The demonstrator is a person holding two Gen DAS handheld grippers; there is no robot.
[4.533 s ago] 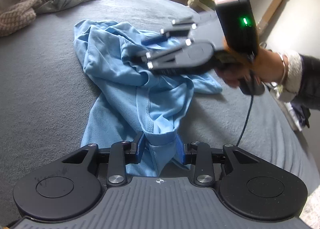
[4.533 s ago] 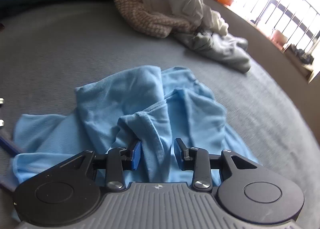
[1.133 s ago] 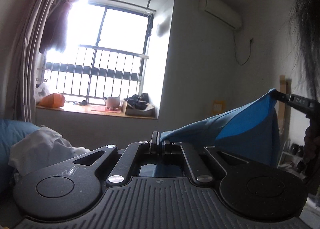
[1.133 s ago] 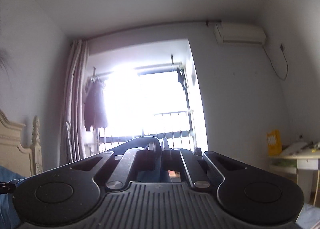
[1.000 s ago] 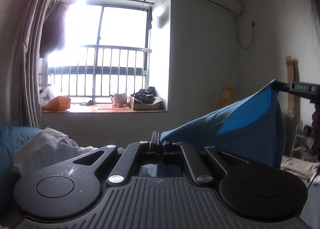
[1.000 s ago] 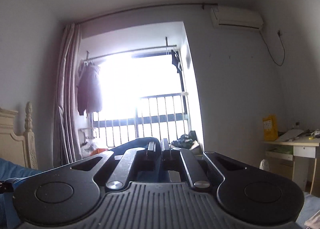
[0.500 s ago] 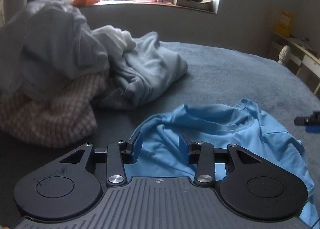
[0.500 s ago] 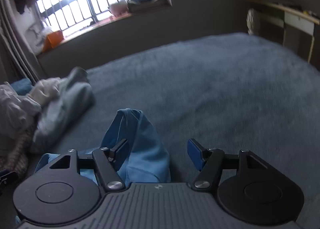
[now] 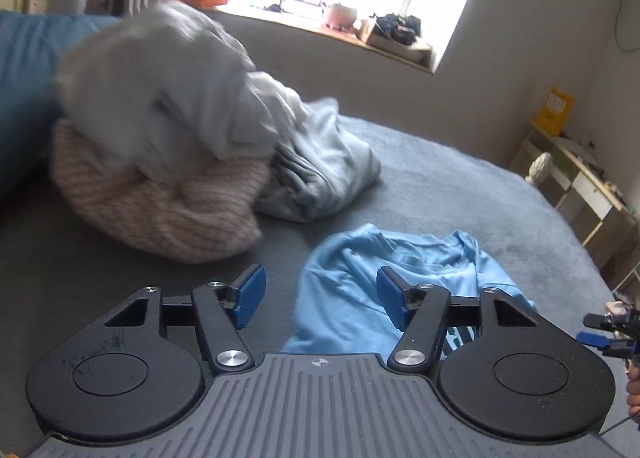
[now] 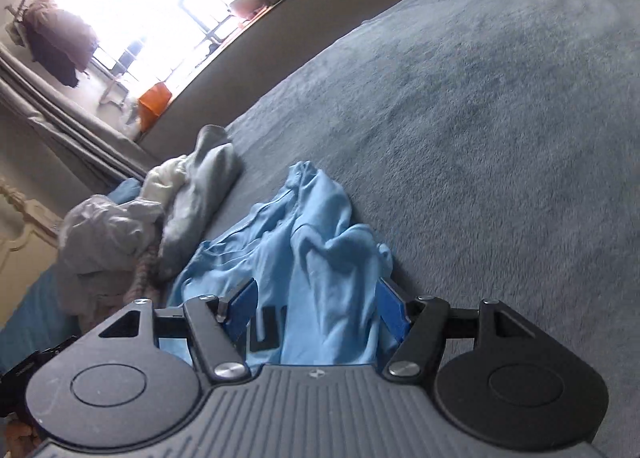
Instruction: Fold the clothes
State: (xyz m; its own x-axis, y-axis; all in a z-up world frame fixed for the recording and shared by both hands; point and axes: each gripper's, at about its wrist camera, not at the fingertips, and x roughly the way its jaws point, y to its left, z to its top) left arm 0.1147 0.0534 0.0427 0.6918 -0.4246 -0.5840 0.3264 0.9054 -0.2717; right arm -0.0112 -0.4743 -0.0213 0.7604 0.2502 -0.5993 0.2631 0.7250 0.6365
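A light blue T-shirt [image 9: 360, 278] lies rumpled on the grey bed [image 9: 460, 198]. My left gripper [image 9: 318, 296] is open and empty, just above the shirt's near left edge. My right gripper [image 10: 316, 304] is open too, with the shirt [image 10: 320, 258] bunched between and below its blue pads, not pinched. The right gripper's fingertips [image 9: 596, 334] also show at the right edge of the left wrist view.
A heap of grey, white and pink knit clothes [image 9: 168, 146] lies at the bed's far left; it also shows in the right wrist view [image 10: 132, 226]. A blue pillow [image 9: 24, 70] is behind it. A window sill [image 9: 340, 30] and a desk [image 9: 580, 186] border the bed.
Both grippers held the shirt up in the air a second ago. They came down, let it go on the bed and opened wider; the left has drawn back a little.
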